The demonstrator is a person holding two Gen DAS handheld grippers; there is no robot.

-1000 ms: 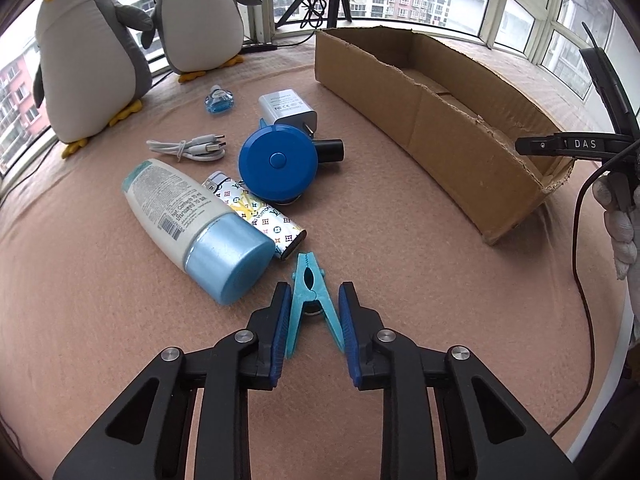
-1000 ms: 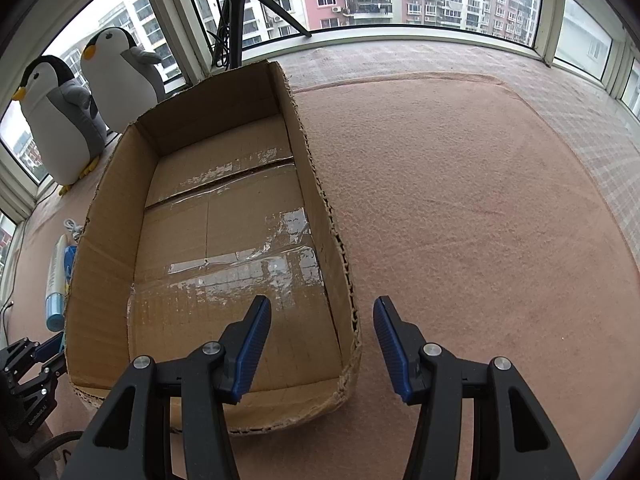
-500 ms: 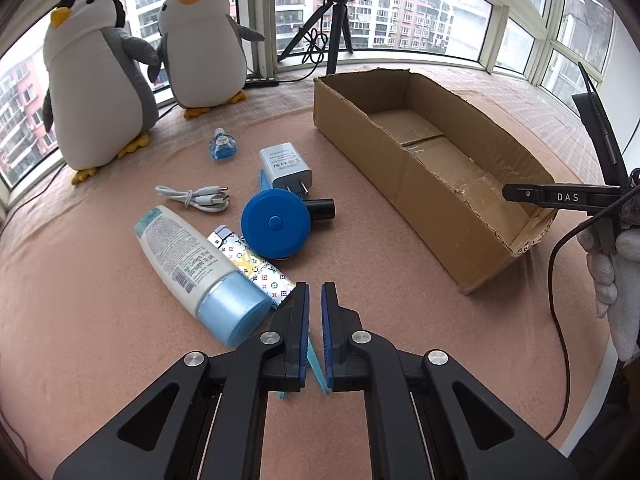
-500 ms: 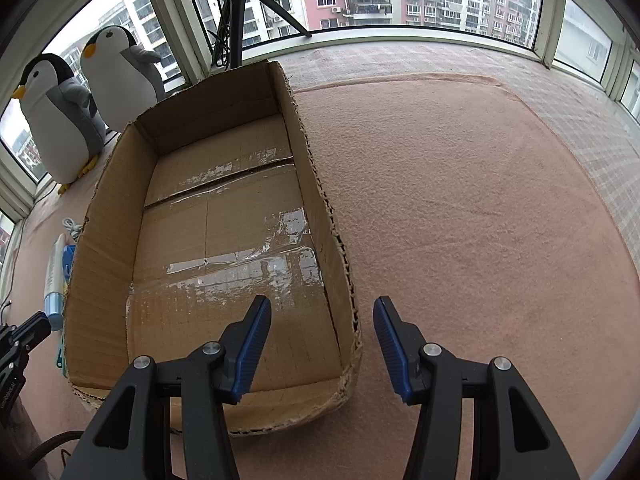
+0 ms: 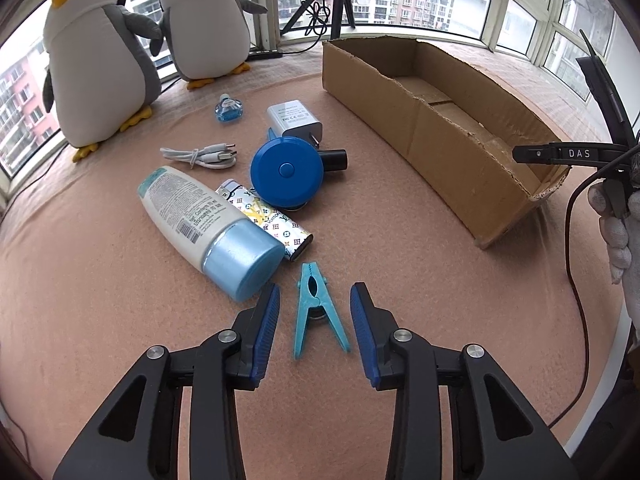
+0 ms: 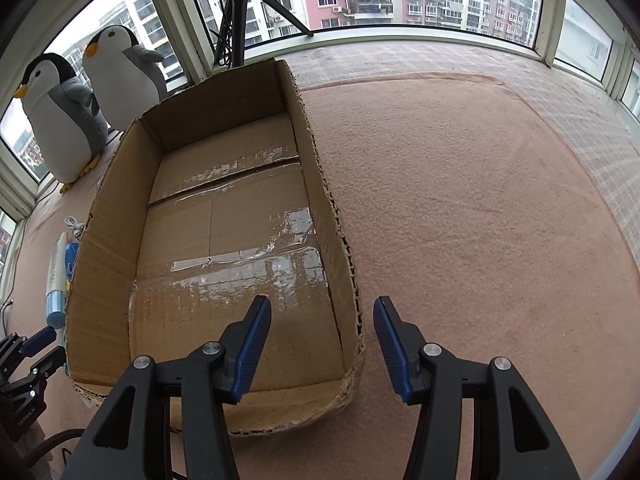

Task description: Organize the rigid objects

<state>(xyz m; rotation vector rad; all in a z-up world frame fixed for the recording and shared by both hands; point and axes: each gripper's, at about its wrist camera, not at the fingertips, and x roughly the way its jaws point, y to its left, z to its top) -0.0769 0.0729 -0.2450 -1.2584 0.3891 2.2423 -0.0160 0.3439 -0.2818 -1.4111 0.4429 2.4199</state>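
Now your left tool [image 5: 314, 314] has just been opening: its blue pads [image 5: 266, 330] stand apart on either side of the teal clothespin [image 5: 316, 312], which lies flat on the pink surface [image 5: 420, 248] untouched by either pad. Just beyond the left pad lies the white bottle with the pale blue cap [image 5: 208, 226], with a patterned tube [image 5: 266, 218] beside it and the round blue tape measure [image 5: 287, 171] behind. Farther off sit a white charger [image 5: 294, 118], a coiled cable [image 5: 200, 156] and two plush penguins [image 5: 100, 60]. Your right tool [image 6: 322, 348] hangs over the near right corner of the cardboard box [image 6: 108, 232], fingers spread with nothing between them.
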